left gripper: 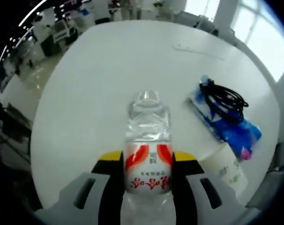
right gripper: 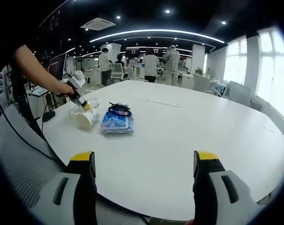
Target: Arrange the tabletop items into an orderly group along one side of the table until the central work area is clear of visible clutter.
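One big white table (right gripper: 189,136) under everything | your left gripper (left gripper: 148,164) pinches the clear bottle (left gripper: 147,140) near its edge | blue packet (left gripper: 231,126) with black cable (left gripper: 224,98) and paper cup (left gripper: 228,171) beside | your right gripper (right gripper: 144,161) spread wide, holding nothing

- An open-plan office.
- Big white meeting table (right gripper: 179,136).
- Desks and office chairs (right gripper: 117,71) behind it.
- Ceiling strip lights (right gripper: 156,33), air vent (right gripper: 98,23), tall windows (right gripper: 273,70).

clear bottle (left gripper: 148,154) with red-and-white label, blue packet (left gripper: 228,124).
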A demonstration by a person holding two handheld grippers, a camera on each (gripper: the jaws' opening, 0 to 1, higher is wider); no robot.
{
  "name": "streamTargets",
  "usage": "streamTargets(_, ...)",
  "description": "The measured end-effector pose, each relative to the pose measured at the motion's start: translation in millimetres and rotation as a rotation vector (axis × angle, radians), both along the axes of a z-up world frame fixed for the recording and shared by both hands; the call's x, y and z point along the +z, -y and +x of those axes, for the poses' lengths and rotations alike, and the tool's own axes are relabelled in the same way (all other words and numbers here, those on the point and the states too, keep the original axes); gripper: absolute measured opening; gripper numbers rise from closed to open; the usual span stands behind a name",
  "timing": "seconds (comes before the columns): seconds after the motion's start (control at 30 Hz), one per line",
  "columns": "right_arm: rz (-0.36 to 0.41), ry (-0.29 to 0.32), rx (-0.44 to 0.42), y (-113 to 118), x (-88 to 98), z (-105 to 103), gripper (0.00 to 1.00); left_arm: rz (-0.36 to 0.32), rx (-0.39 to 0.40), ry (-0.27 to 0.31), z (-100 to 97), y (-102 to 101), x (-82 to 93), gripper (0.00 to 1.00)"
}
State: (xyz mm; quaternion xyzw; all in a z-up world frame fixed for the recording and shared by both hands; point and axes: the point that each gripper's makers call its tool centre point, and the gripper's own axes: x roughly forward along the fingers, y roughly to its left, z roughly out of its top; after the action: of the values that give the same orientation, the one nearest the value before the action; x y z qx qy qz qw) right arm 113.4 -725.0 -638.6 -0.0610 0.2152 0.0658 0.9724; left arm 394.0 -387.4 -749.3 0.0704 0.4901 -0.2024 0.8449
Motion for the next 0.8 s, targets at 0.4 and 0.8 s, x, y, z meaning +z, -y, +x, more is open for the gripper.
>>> streamTargets(0.4, 0.000, 0.014, 0.009, -1, 2.6, 0, 0.87, 0.003, -0.046, -0.022, -29.3, -3, 10.9, 0.35)
streamTargets(0.8, 0.013, 0.004, 0.037, -7, 1.7, 0, 0.94, 0.034, -0.151, -0.020, -64.4, -1, 18.5, 0.35)
